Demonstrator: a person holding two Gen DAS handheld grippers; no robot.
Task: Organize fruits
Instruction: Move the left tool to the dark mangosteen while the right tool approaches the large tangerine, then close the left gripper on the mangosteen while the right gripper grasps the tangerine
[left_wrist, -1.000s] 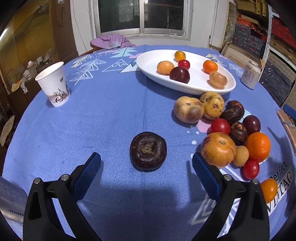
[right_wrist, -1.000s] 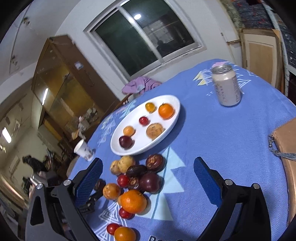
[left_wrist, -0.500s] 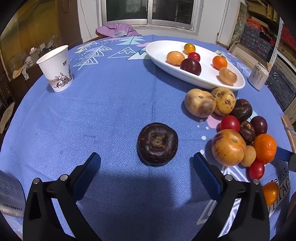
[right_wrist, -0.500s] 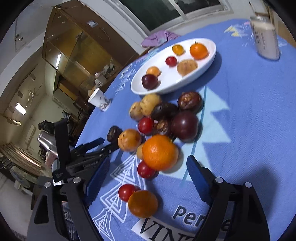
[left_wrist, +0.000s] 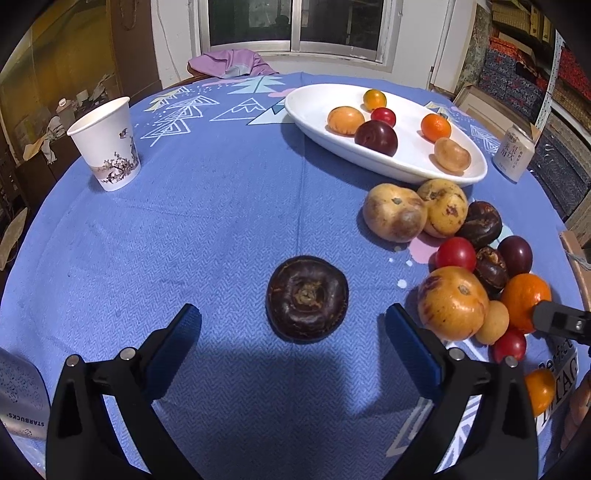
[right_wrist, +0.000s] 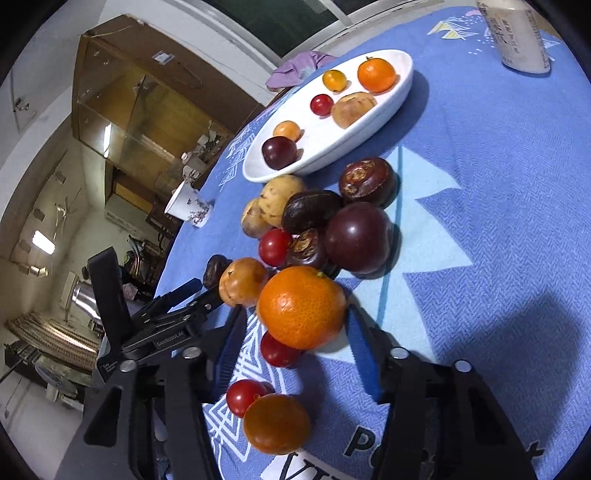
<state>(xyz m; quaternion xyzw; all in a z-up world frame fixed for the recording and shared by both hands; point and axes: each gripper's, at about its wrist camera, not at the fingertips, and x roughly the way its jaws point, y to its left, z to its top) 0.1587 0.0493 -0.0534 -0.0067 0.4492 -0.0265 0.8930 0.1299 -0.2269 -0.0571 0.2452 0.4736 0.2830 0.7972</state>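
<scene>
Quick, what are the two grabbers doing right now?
Left gripper: open, empty, a dark fruit lying between its fingers.
Right gripper: closed around the big orange.

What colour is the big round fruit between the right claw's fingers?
Bright orange. The mandarin shows best in the right wrist view.

A paper cup (left_wrist: 107, 144) is set upright on the blue tablecloth (left_wrist: 207, 221). A can (left_wrist: 514, 153) is seen beyond the far right edge. A purple cloth (left_wrist: 231, 62) is heaped under the window (left_wrist: 295, 24).
</scene>
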